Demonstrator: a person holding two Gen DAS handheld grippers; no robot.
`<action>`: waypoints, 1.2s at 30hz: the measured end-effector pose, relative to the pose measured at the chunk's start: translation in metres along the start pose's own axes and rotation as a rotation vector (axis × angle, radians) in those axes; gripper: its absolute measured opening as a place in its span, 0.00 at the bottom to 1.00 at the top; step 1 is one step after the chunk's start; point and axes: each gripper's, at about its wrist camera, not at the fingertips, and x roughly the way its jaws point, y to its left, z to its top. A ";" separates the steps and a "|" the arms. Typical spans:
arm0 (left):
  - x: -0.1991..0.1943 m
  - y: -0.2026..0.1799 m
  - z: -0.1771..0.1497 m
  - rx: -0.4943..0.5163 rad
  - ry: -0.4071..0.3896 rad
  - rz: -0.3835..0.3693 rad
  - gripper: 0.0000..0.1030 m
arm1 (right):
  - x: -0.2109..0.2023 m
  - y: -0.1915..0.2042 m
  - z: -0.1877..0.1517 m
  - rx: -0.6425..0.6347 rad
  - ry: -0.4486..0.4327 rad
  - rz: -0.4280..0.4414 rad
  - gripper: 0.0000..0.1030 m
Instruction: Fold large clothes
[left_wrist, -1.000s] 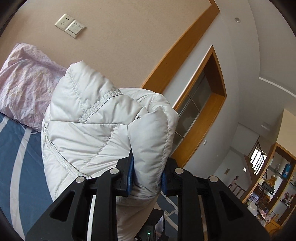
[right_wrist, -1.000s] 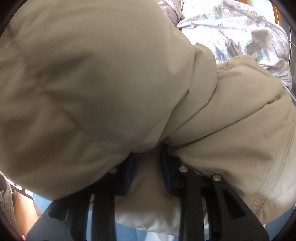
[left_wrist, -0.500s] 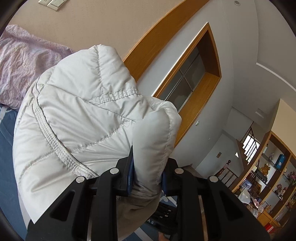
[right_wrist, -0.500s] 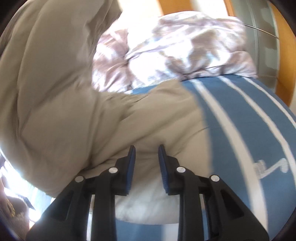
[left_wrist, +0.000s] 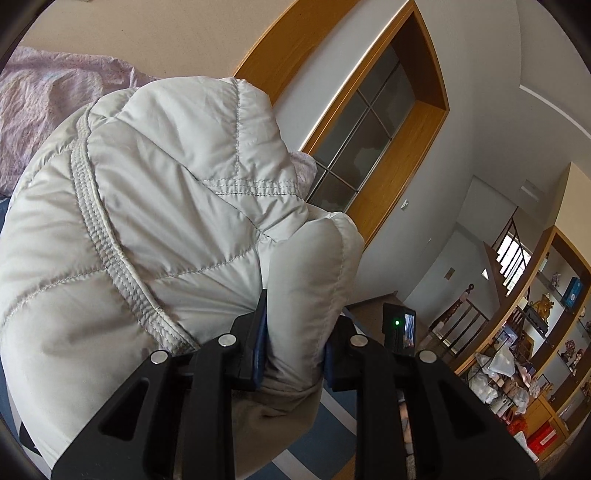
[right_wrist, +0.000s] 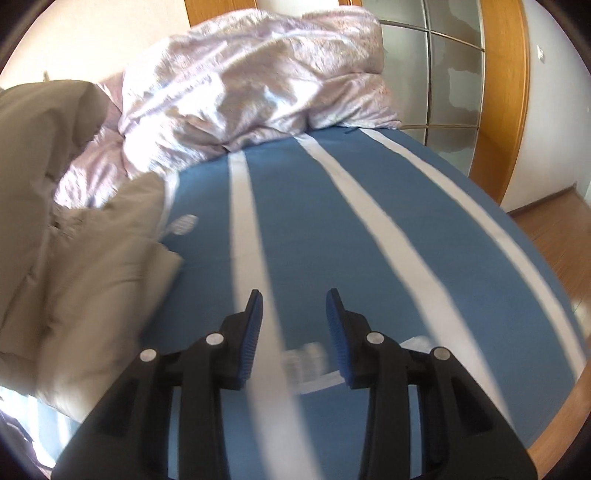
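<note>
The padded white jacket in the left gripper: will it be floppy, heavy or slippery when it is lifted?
The padded white jacket probably flops: it bulges and sags around the left gripper, which pinches only one puffy fold. It looks light for its bulk, since that small pinch seems to carry it. Its smooth quilted shell may slip, so a deep grip seems wise.

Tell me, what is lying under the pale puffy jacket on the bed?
The puffy jacket lies on the blue striped sheet, and its far edge meets the crumpled lilac duvet. Anything else beneath it is covered.
</note>
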 end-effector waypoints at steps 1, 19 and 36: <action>0.002 -0.001 -0.001 0.002 0.006 0.003 0.23 | 0.002 -0.006 0.002 -0.014 0.005 -0.013 0.36; 0.044 -0.011 -0.023 0.061 0.126 0.049 0.24 | 0.032 -0.061 0.009 -0.007 0.075 -0.126 0.37; 0.053 -0.037 -0.020 0.120 0.155 0.053 0.62 | 0.035 -0.071 0.006 0.034 0.078 -0.139 0.38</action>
